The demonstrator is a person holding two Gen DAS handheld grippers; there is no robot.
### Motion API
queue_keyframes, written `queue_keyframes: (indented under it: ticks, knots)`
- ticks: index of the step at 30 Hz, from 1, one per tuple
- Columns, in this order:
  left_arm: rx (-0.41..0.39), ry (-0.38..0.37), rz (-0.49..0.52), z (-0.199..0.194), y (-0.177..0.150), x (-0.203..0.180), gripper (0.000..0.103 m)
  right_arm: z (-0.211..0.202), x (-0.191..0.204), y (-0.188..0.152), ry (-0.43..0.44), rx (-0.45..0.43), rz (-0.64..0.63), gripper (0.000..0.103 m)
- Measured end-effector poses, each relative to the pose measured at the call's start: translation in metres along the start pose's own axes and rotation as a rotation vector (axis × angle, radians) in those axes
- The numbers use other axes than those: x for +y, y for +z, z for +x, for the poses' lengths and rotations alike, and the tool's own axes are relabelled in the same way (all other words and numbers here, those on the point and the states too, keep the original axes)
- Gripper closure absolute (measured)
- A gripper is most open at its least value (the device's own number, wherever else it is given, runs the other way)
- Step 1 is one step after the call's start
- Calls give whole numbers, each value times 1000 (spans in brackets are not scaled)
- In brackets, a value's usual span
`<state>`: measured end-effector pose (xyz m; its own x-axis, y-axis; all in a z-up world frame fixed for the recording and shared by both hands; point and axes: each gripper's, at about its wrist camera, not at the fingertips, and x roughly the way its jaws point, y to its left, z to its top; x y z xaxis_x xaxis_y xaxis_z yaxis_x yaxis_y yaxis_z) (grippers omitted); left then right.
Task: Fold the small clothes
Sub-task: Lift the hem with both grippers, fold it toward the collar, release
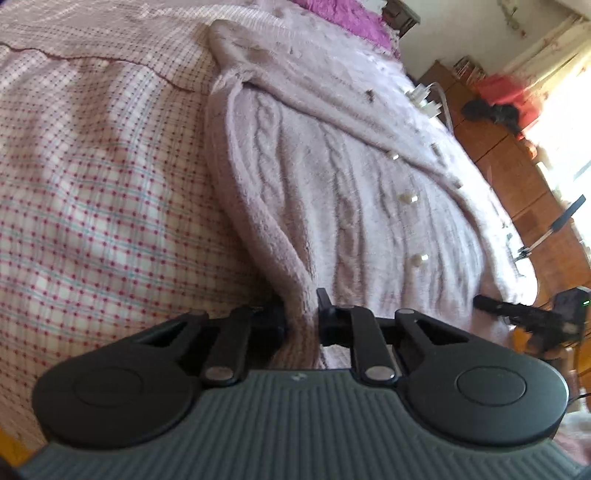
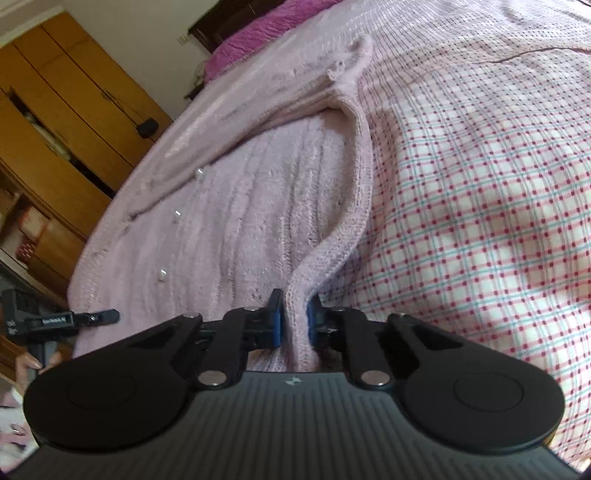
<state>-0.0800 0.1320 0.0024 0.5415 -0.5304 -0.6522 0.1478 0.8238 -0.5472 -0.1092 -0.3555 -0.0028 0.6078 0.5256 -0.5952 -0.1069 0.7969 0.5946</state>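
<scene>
A pale pink cable-knit cardigan (image 1: 332,192) with pearl buttons lies spread on a checked bedsheet (image 1: 92,206). My left gripper (image 1: 302,314) is shut on the cardigan's near left hem corner, a fold of knit pinched between its black fingers. In the right wrist view the same cardigan (image 2: 240,206) runs away from me, and my right gripper (image 2: 295,317) is shut on its near right edge, a ridge of knit standing up between the blue pads. One sleeve lies folded across the chest. Each gripper shows at the other view's edge, the right one (image 1: 517,314) and the left one (image 2: 74,319).
The checked bedsheet (image 2: 480,221) covers the bed around the cardigan. A magenta blanket (image 2: 258,33) lies at the head of the bed. Wooden wardrobes (image 2: 66,110) and drawers (image 1: 509,158) stand beside the bed. A person's hand (image 2: 33,363) holds the left gripper.
</scene>
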Motion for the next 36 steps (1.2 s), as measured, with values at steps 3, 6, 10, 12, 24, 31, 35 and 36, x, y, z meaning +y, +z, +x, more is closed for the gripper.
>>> queue_keyframes:
  ticks: [3, 6, 10, 12, 24, 31, 35, 36]
  knots:
    - [-25, -54, -24, -6, 3, -1, 87, -6, 1, 0, 24, -69, 31, 92]
    - [-61, -77, -52, -12, 10, -3, 87, -12, 4, 2, 86, -139, 46, 92]
    - [-126, -118, -56, -26, 19, -12, 89, -18, 14, 12, 134, -203, 35, 92]
    - [-161, -132, -54, -33, 24, -16, 89, -19, 18, 19, 151, -235, 30, 92]
    - [-289, -124, -94, -46, 58, -20, 89, -22, 25, 53, 197, -365, 45, 93]
    - [-357, -133, -114, -50, 86, -22, 90, -16, 31, 80, 217, -420, 49, 93]
    - [-385, -126, -97, -45, 107, -30, 90, -14, 34, 97, 219, -454, 61, 93]
    - [-391, -124, -100, -44, 112, -32, 90, -14, 35, 102, 217, -464, 64, 93]
